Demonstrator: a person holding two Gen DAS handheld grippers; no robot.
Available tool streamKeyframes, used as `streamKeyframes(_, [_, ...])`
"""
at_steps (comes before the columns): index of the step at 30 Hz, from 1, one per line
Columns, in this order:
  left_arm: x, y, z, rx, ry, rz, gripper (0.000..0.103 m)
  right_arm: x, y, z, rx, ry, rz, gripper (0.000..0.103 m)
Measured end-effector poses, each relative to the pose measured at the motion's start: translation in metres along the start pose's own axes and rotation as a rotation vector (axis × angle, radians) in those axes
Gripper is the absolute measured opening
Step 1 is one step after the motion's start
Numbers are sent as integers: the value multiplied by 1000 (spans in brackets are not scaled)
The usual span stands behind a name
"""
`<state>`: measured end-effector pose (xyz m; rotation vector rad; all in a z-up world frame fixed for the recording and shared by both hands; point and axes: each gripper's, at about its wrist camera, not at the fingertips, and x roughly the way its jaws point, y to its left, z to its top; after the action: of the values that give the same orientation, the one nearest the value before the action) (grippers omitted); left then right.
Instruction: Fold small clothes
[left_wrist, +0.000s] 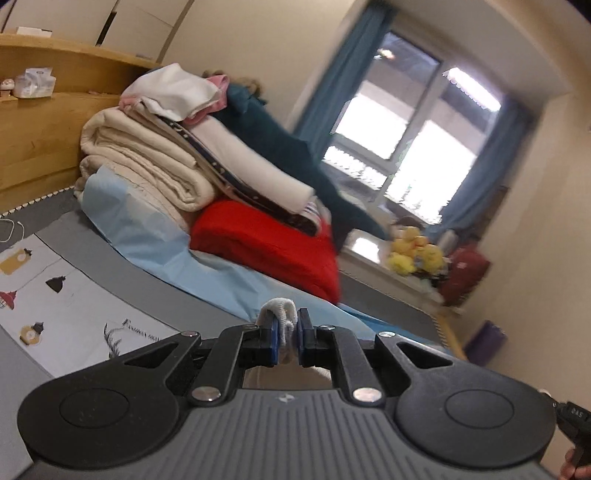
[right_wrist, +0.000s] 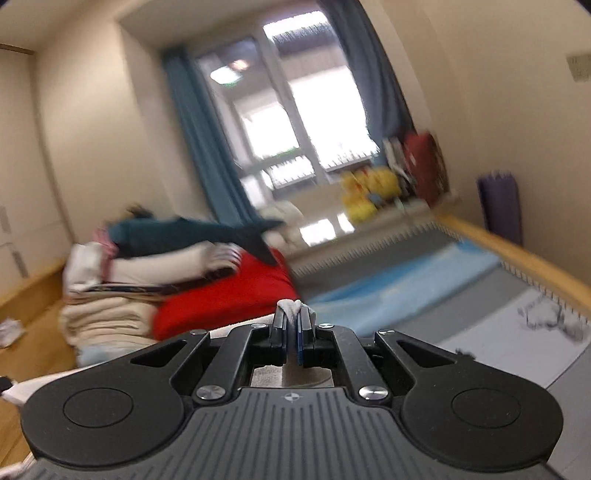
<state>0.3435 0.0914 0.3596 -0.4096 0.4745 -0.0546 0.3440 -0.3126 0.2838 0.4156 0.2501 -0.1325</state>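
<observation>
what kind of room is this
Most likely a bedroom: a bed with a wooden headboard, folded blankets and bedding stacked on it, and a curtained window with plush toys on the sill.

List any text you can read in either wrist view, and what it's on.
Nothing reads cleanly.
Printed sheet on the bed: a scribbled line beside a drawing, too blurred.
Tissue pack on the headboard shelf: label too small.
Black part at the left view's right edge: marking unclear.
</observation>
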Motion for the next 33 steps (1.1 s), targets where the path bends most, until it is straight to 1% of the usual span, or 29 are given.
streamKeyframes(2, [30, -12, 25, -6, -20, 18, 10, 40, 8, 7, 46, -7, -25, 4])
streamKeyframes(4, [47, -30, 59, -13, -87, 19, 10, 68, 20, 28, 87, -56, -39, 4])
streamKeyframes(6, [42, -45, 86, -14, -162, -22, 10, 75, 32, 56, 108, -136, -24, 4])
streamKeyframes(7, [37, -52, 95, -2, -199, -45, 10, 72, 36, 69, 107, -182, -15, 4])
streamKeyframes(9, [26, -60, 98, 46, -246, -67, 10, 59, 40, 82, 72, -242, -5, 4])
streamKeyframes(11, [26, -55, 84, 88, -247, -63, 10, 44, 35, 75, 18, -246, 6, 4])
streamKeyframes(12, [32, -48, 71, 101, -225, -52, 10, 37, 27, 64, 5, -230, 18, 4])
streamKeyframes(14, [51, -26, 31, 128, -143, -15, 10, 37, 10, 31, -19, -153, 30, 4])
streamKeyframes(15, [59, -13, 8, 134, -95, -2, 10, 43, 0, 10, -25, -103, 31, 4])
streamKeyframes(17, [87, 17, -43, 142, 18, 24, 10, 50, -20, -47, -33, 11, 15, 4])
streamKeyframes(19, [113, 47, -102, 145, 145, 58, 10, 59, -42, -109, -27, 105, -20, 4])
streamKeyframes(20, [125, 59, -127, 148, 198, 74, 10, 64, -55, -141, -21, 162, -48, 4])
streamKeyframes(21, [134, 77, -164, 144, 260, 97, 10, 67, -68, -173, -3, 212, -73, 4])
streamKeyframes(22, [144, 92, -192, 142, 323, 117, 10, 68, -78, -202, 14, 258, -97, 4])
streamKeyframes(24, [157, 117, -243, 125, 429, 157, 10, 74, -96, -258, 53, 371, -161, 4])
streamKeyframes(25, [163, 133, -271, 106, 489, 167, 10, 73, -106, -286, 66, 425, -194, 4])
streamKeyframes(26, [166, 144, -289, 95, 530, 169, 10, 74, -108, -308, 65, 463, -220, 4])
streamKeyframes(28, [164, 160, -320, 112, 571, 185, 10, 63, -119, -341, 63, 526, -254, 4])
streamKeyframes(29, [161, 165, -327, 124, 579, 184, 10, 58, -122, -352, 66, 540, -259, 4])
streamKeyframes(31, [158, 176, -340, 121, 596, 171, 10, 41, -119, -355, 57, 537, -268, 4])
streamKeyframes(33, [153, 178, -347, 131, 601, 163, 10, 27, -116, -351, 34, 527, -267, 4])
